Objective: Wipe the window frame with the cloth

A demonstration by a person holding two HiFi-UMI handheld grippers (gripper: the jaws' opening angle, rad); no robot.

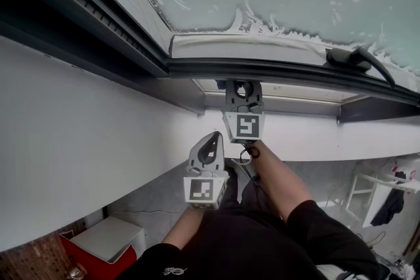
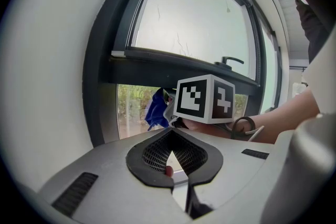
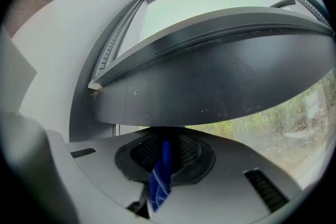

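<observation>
Pinches the blue cloth (image 3: 160, 181) in the right hand-held gripper (image 3: 166, 150), raised close under the lower edge of the dark window frame (image 3: 210, 86). Holds the left hand-held gripper (image 2: 174, 164) lower and just beside it, jaws pressed together on nothing.

Matt window frame (image 3: 210, 76), woven cloth (image 3: 159, 186)

Down at the lower left, a red cabinet (image 1: 77, 254) with a pale top is sitting on the grey floor (image 1: 164, 197), beside the white wall (image 1: 79, 141). Over at the right, a dark garment (image 1: 392, 205) is hanging off a white rack (image 1: 365, 188). Outside, green foliage (image 3: 273, 118) is showing, blurred.
</observation>
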